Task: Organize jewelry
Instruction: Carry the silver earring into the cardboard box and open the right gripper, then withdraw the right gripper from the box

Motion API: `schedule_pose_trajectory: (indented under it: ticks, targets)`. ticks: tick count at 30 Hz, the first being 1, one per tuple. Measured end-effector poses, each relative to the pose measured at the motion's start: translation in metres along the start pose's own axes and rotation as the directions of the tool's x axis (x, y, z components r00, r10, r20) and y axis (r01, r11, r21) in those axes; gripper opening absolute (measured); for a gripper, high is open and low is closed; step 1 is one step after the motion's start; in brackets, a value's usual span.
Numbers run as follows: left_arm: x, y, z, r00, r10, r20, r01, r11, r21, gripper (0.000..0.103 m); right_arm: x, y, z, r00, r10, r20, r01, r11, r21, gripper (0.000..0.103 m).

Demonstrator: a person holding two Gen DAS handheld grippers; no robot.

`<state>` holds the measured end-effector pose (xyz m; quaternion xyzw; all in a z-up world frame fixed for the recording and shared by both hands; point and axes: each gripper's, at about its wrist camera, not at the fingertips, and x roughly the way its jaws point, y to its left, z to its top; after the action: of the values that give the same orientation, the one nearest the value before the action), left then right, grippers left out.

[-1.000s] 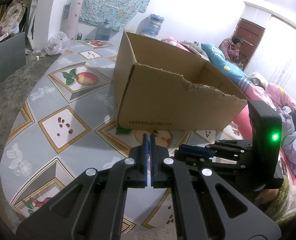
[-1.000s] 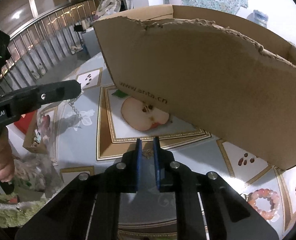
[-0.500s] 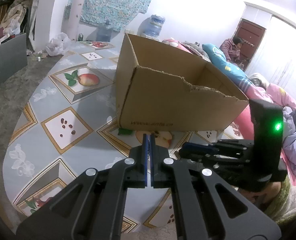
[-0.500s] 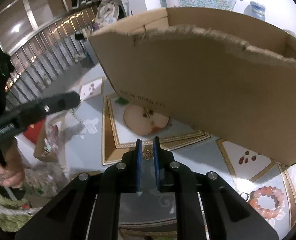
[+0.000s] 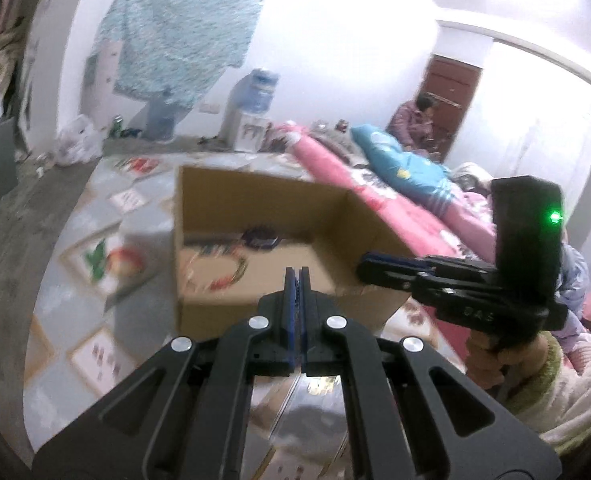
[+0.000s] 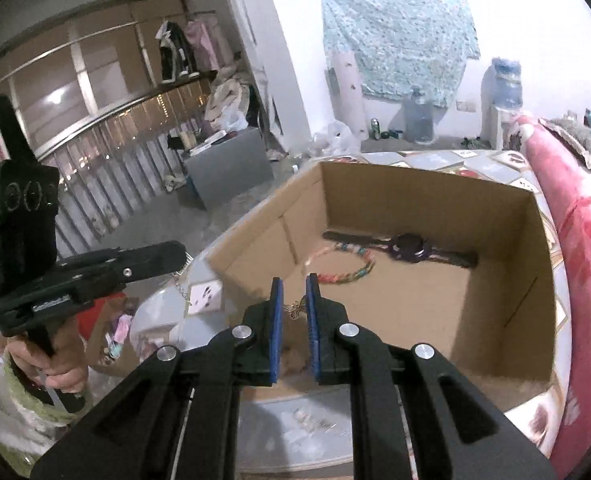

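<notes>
1. At nine o'clock in my right wrist view, my left claw (image 6: 181, 254) had its jaws pressed together on a thin silver chain (image 6: 180, 287). The chain dangled below the tip, outside the box's near-left corner, which I judged a carrying hold ahead of a drop.
2. Moving right to the centre, my right claw (image 6: 294, 304) stood narrowly parted with a small gold butterfly charm (image 6: 295, 309) between the blue pads (image 6: 276, 300). I could not tell whether they pinched it or had just let go. It hung over the near wall of the cardboard box (image 6: 535, 264), presumably so it would land inside.
3. Toward one o'clock, on the box floor, lay a multicoloured beaded bracelet (image 6: 347, 270) and, just beyond, a dark watch (image 6: 409, 245), strap flat. Both seemed already sorted.
4. At three o'clock, a pink bed (image 6: 583, 248) flanked the patterned surface (image 6: 435, 158) that carried the box.
</notes>
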<state>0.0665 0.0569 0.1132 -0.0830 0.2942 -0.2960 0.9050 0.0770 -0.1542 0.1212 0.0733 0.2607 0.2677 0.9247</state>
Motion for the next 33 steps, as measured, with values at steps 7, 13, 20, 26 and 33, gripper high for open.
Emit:
schedule_pose_trajectory:
  ticks: [7,13,20,26,33]
  targets:
    - [0.077,-0.002,0.041,0.988,-0.03,-0.154,0.027,0.999,-0.023,0.001,0.039,-0.063,0.035,0.992,0.012,-0.123,0.004,0.991,0.133,0.012]
    - [0.148,0.01,0.051,0.946,-0.024,-0.322,-0.006,0.996,-0.093,0.001,0.071,-0.091,0.045,0.981,-0.03,-0.192,0.057,0.989,0.138,0.012]
    - [0.186,0.011,0.051,0.931,0.006,-0.366,-0.042,0.995,-0.089,0.021,0.083,-0.112,0.049,0.976,-0.059,-0.212,0.093,0.984,0.154,0.012]
    - [0.187,0.005,0.055,0.94,0.037,-0.34,-0.064,0.996,-0.067,0.035,0.076,-0.119,0.05,0.985,-0.048,-0.168,0.076,0.983,0.169,0.012]
    - [0.151,-0.004,0.063,0.964,0.073,-0.255,-0.083,0.996,-0.03,0.053,0.038,-0.113,0.052,0.998,-0.037,-0.052,0.045,0.985,0.169,0.012]
